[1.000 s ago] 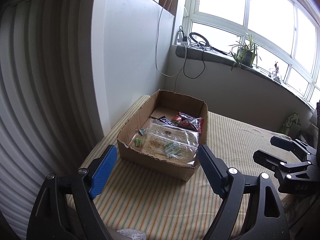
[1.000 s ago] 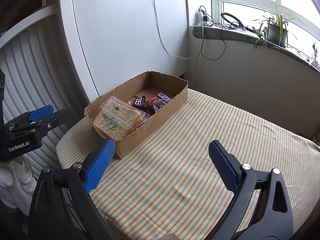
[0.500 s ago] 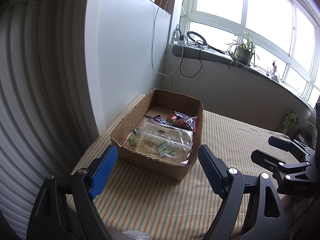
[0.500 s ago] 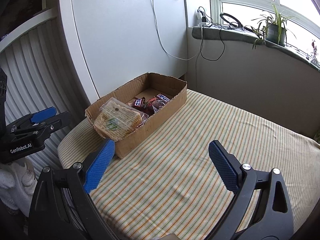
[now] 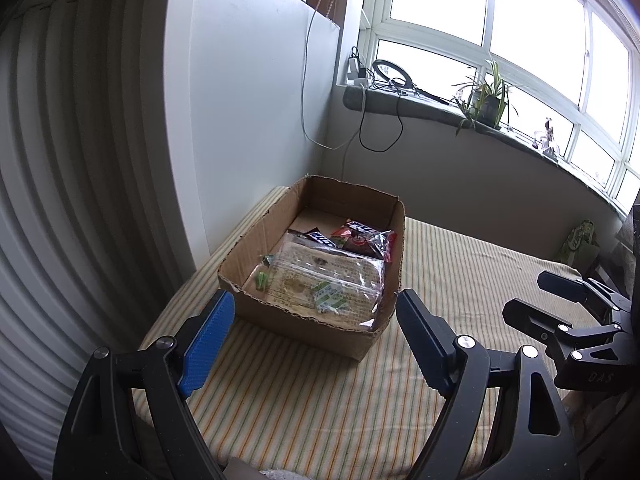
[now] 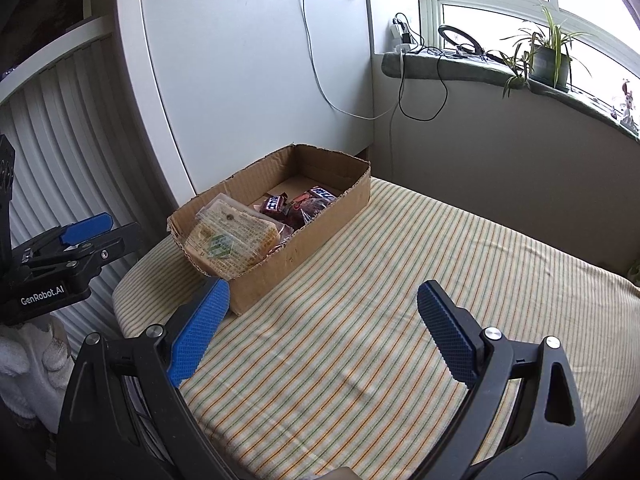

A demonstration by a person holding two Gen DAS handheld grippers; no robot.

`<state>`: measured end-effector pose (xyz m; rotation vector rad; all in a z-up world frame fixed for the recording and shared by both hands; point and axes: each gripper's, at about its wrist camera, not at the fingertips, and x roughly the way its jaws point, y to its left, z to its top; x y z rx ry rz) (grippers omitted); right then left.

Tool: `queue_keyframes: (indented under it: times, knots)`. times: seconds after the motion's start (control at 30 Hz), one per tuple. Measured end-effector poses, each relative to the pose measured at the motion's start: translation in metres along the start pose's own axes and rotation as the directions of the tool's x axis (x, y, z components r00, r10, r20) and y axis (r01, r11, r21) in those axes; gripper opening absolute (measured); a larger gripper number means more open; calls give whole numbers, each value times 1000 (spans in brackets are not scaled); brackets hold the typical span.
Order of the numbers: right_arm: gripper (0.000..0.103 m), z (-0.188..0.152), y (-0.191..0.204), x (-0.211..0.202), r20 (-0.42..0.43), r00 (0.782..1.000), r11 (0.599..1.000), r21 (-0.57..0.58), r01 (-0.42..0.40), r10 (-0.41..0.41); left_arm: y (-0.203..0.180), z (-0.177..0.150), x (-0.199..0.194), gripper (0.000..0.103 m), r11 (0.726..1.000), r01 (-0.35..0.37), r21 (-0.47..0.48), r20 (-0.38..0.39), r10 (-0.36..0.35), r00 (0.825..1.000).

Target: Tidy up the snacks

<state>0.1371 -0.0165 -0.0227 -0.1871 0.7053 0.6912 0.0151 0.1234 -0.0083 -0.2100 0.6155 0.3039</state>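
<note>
Cardboard box (image 5: pixel 308 320) sits on the striped table (image 6: pixel 360 320) near the white wall, holding a clear-wrapped cracker pack (image 5: pixel 324 280) and dark red snack packets (image 6: pixel 296 208). Left claw (image 5: pixel 310 324) and right claw (image 6: pixel 322 308) both gape wide, empty.

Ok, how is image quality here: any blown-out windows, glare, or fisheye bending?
Left wrist view: window panes are blown out white, walls bow strongly, and the clear cracker packet in the cardboard box shows glare. Right wrist view: softer exposure, the striped cloth sharp, dark vignette at the corners.
</note>
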Motion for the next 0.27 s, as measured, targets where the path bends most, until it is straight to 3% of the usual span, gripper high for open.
queue_keyframes:
  times: [0.27]
  knots:
    - [97, -3, -7, -1, -1, 1000, 1000, 13, 5, -5, -1, -1, 1, 83, 1000, 6, 12, 5, -6, 1000]
